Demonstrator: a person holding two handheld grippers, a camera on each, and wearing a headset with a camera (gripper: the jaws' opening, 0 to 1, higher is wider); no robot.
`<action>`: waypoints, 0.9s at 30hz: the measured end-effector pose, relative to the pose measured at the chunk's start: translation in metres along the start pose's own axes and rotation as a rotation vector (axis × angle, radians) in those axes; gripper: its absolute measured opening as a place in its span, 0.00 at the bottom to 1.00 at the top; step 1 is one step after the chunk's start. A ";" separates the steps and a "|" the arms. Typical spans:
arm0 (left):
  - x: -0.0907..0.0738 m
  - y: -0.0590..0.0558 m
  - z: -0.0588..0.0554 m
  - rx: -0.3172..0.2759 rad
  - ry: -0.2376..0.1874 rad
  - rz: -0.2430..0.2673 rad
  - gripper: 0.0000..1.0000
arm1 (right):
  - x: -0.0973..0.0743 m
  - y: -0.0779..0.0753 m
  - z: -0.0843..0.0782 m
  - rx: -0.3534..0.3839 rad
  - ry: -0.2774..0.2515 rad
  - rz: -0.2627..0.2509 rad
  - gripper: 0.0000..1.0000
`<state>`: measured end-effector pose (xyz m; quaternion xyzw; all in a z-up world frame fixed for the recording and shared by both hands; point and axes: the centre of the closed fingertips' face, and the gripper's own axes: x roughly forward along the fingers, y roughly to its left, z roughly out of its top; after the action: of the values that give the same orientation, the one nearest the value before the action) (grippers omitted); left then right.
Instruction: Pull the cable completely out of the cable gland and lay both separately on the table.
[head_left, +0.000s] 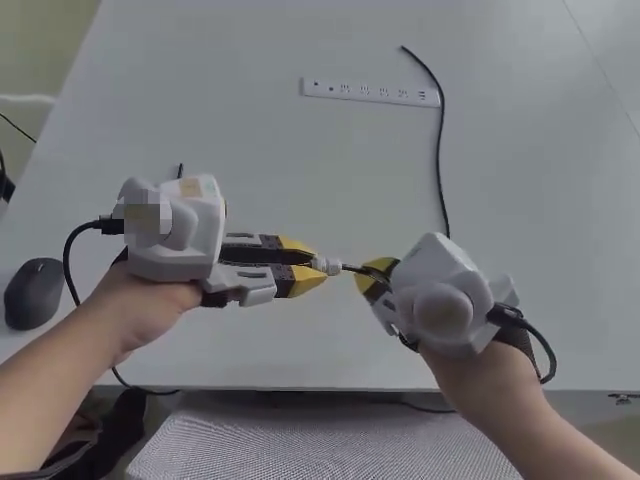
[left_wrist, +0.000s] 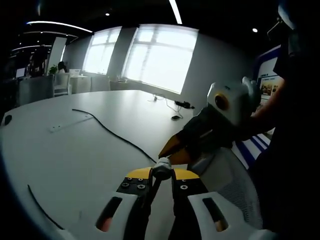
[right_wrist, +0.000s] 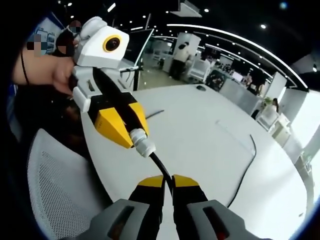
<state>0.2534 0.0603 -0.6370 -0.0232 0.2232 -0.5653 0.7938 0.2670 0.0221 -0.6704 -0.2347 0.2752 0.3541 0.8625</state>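
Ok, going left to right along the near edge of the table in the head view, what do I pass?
Computer mouse → left tongs → cable gland → cable → right tongs.

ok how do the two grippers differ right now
The left gripper is shut on the white cable gland; the right gripper is shut on the thin black cable. The left gripper points right in the head view; the right gripper points left, facing it. Both hang above the table, the cable not yet out of the gland.
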 end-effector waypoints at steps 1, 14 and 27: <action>0.000 0.000 0.000 0.001 0.000 0.000 0.15 | 0.001 -0.001 -0.003 0.016 0.003 -0.002 0.00; -0.004 -0.002 0.000 -0.011 -0.019 0.004 0.15 | 0.004 -0.023 -0.051 0.323 0.053 -0.050 0.00; -0.001 -0.006 -0.001 0.008 -0.016 0.002 0.15 | 0.009 -0.021 -0.072 0.526 0.058 -0.092 0.00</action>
<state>0.2476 0.0591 -0.6356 -0.0242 0.2146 -0.5650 0.7963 0.2655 -0.0303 -0.7251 -0.0251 0.3715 0.2240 0.9007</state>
